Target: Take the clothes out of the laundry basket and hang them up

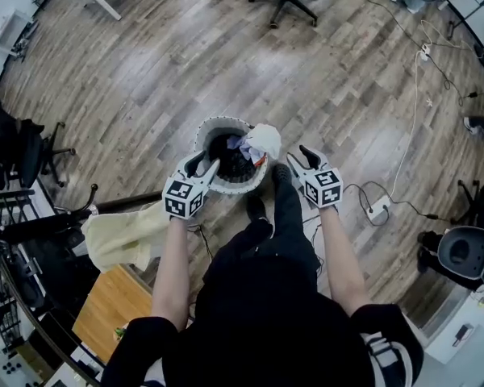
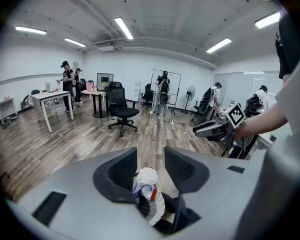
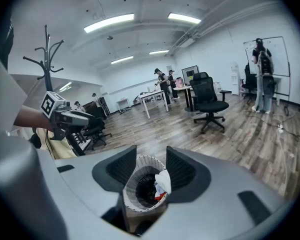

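- Both forearms (image 1: 173,256) reach out from the person's dark-clad body, each tilting its claw down toward the laundry basket (image 1: 206,127) on the wood floor (image 1: 145,79).
- Inside the round white basket lie dark clothes (image 1: 230,161); a white garment (image 1: 263,141) drapes over its rim.
- Left claw (image 1: 203,166) hovers by the near rim, jaws wide, empty.
- Right claw (image 1: 302,158) hangs just beside the basket, jaws wide, gripping nothing.
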